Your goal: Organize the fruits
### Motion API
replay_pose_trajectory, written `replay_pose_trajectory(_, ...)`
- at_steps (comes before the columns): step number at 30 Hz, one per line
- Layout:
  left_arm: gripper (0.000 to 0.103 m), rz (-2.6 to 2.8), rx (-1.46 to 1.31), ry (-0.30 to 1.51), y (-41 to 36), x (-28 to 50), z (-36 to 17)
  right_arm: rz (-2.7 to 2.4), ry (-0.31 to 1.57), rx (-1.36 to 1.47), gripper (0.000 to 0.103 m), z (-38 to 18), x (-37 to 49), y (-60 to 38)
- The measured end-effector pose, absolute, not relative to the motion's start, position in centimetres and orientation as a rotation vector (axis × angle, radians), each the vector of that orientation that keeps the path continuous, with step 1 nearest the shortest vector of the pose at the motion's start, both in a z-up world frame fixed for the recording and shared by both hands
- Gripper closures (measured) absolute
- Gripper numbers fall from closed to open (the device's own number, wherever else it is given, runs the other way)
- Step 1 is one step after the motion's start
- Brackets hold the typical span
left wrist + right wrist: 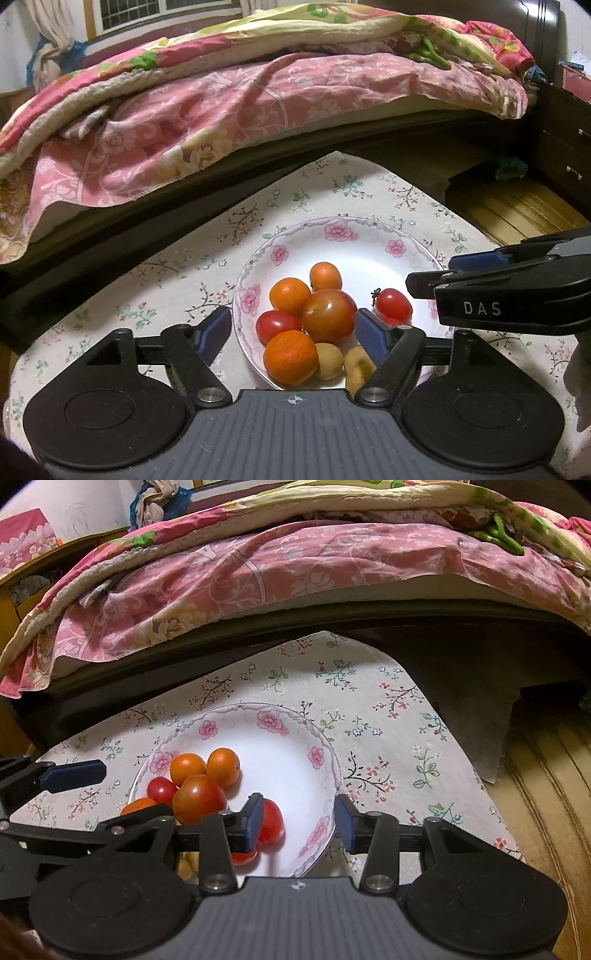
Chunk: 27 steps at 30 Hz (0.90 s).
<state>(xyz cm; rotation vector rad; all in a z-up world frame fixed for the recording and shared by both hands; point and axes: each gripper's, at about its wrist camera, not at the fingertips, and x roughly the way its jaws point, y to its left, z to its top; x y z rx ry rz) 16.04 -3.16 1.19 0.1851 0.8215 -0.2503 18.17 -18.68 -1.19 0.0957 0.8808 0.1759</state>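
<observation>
A flower-rimmed white plate (340, 230) sits on a floral tablecloth and holds a heap of fruit. The heap has three oranges (290, 357), a large orange-red tomato (328, 315), a small red tomato (277, 325) and two brown round fruits (328, 360). A lone red tomato (393, 306) lies apart to the right. My left gripper (293, 330) hangs open over the heap, its pads on either side and holding nothing. My right gripper (300, 821) is open above the plate (325, 753). The lone tomato (271, 825) lies just inside its left pad, partly hidden.
The tablecloth (388, 716) covers a small table set against a bed with a pink floral quilt (221, 110). A wooden floor (546, 794) drops away on the right, and dark drawers (565, 155) stand at the far right.
</observation>
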Motion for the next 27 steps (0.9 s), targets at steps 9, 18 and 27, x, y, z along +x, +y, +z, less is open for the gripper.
replay_pose_trajectory(9, 0.015, -0.208, 0.174, 0.815, -2.7, 15.7, 1.4, 0.173, 0.881, 0.081, 0.056, -1.0, 17.8, -18.8)
replay_pose_trajectory(18, 0.012, -0.16, 0.182, 0.805, -2.2, 14.8, 1.9, 0.176, 0.871, 0.066, 0.055, -0.2, 16.7, -18.9)
replay_pose_trajectory(27, 0.0, -0.122, 0.226, 0.766, -2.6, 12.7, 2.7, 0.176, 0.845, 0.067, 0.055, 1.0, 14.5, -18.5)
